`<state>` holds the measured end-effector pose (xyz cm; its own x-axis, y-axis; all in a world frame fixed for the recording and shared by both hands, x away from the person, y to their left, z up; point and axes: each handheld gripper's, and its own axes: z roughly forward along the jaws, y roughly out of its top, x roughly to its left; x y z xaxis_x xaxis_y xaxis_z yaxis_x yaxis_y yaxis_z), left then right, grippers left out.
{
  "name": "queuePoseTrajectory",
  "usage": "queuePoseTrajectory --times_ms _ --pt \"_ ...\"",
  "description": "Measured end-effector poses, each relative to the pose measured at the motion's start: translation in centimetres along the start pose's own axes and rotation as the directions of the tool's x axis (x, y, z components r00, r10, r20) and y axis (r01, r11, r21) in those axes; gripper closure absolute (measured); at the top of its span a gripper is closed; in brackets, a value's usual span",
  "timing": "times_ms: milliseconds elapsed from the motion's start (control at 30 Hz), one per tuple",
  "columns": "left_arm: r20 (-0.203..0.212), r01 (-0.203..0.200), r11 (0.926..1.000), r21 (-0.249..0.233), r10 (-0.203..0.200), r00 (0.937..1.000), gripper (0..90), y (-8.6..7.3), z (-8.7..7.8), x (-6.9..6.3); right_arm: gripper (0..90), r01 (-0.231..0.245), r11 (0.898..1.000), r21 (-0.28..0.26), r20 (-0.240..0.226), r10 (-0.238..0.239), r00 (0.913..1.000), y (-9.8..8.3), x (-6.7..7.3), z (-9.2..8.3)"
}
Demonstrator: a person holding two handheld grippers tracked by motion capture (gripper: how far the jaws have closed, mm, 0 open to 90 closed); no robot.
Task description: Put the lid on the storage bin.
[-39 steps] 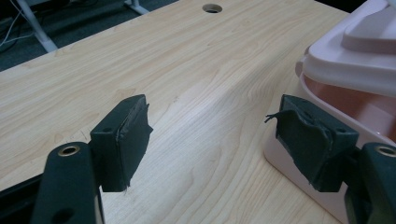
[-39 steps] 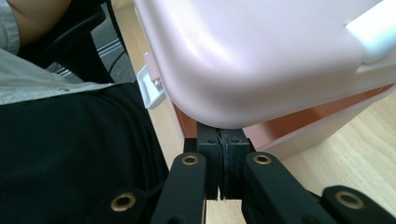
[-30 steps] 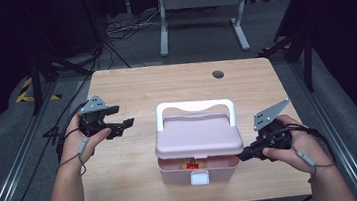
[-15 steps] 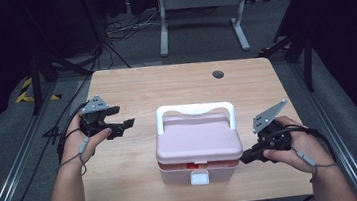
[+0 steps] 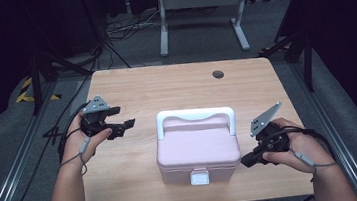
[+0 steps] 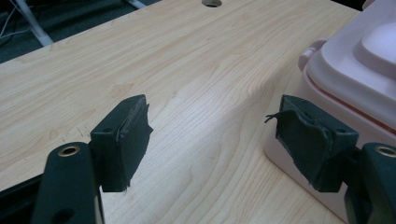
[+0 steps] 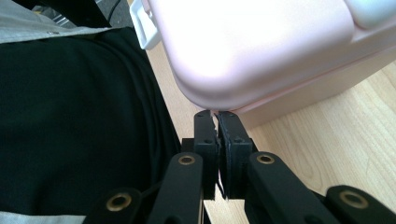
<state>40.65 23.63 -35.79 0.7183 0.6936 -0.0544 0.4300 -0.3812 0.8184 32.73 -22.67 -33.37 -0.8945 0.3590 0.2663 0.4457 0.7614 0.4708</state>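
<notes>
- So, the pale pink plastic box with a white carry handle and a white front latch (image 5: 198,151) sat lid-down and latched near the front edge of the light wooden table (image 5: 165,87), between my two hands.
- My right tool (image 7: 217,114) was clenched with nothing between its jaws, its tips right at the box's lower near corner; whether they actually touched the plastic I could not tell.
- My left tool (image 5: 127,124) was released, its jaws wide apart with only bare table between them, hovering beside the box's left wall and clear of it.
- As I judged it, the step in hand was getting the box open, starting with the white latch (image 5: 200,178) at the middle of the front face.
- To do that well, I reckoned the shut right tool should slide along the front face to the latch and lever it from its lower edge, not push at the corner, where the box would only skid.
- The box looked light and smooth, so I thought the left tool ought to brace the left wall or the lid rim first, pressing gently.
- One risk I saw was the box sitting close to the table's front edge; any pull toward me could tip it off.
</notes>
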Motion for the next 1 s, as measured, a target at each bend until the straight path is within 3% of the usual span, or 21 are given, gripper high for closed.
queuePoseTrajectory --times_ms 67,333,433,533,667,800,833,867,967,1000 --pt "0.001 -0.001 1.0000 0.000 0.001 1.0000 26.4 0.0 0.0 0.0 87.3 0.001 1.000 0.009 0.002 -0.001 1.0000 0.0 0.0 0.1" --pt "-0.002 0.001 1.0000 0.000 -0.001 1.0000 26.4 0.0 0.0 0.1 85.4 0.014 0.998 -0.062 -0.025 -0.015 0.9996 -0.3 0.1 -1.0" --pt "-0.003 -0.002 1.0000 0.002 0.002 1.0000 26.4 -0.1 0.0 0.1 83.1 0.026 0.995 -0.096 -0.029 -0.029 0.9992 -0.4 0.2 -1.5" --pt "-0.001 0.003 1.0000 -0.001 -0.003 1.0000 26.4 -0.2 -0.1 0.0 78.0 0.030 0.986 -0.164 -0.029 -0.035 0.9989 -0.5 0.3 -2.2" --pt "-0.010 0.005 1.0000 0.000 -0.005 0.9999 26.4 -0.3 -0.4 0.1 72.2 0.030 0.958 -0.287 -0.021 -0.038 0.9991 -0.5 0.2 -3.4" --pt "-0.012 0.006 1.0000 -0.002 -0.006 0.9999 26.4 -0.4 -0.6 0.1 66.5 0.039 0.912 -0.409 0.009 -0.039 0.9992 -0.6 0.1 -4.4" --pt "-0.012 0.006 1.0000 -0.002 -0.006 0.9999 26.4 -0.4 -0.6 0.1 66.5 0.039 0.912 -0.409 0.009 -0.039 0.9992 -0.6 0.1 -4.4" --pt "-0.010 0.013 0.9999 -0.002 -0.014 0.9999 26.4 -0.5 -0.6 0.1 65.3 0.031 0.883 -0.469 0.049 -0.009 0.9988 -0.7 -0.2 -5.0" --pt "-0.016 0.016 0.9999 0.000 -0.016 0.9997 26.4 -0.8 -0.6 0.3 61.7 0.001 0.833 -0.553 0.081 0.053 0.9953 -0.9 -0.7 -5.6" --pt "-0.016 0.016 0.9999 0.000 -0.016 0.9997 26.4 -0.8 -0.6 0.3 61.7 0.001 0.833 -0.553 0.081 0.053 0.9953 -0.9 -0.7 -5.6"
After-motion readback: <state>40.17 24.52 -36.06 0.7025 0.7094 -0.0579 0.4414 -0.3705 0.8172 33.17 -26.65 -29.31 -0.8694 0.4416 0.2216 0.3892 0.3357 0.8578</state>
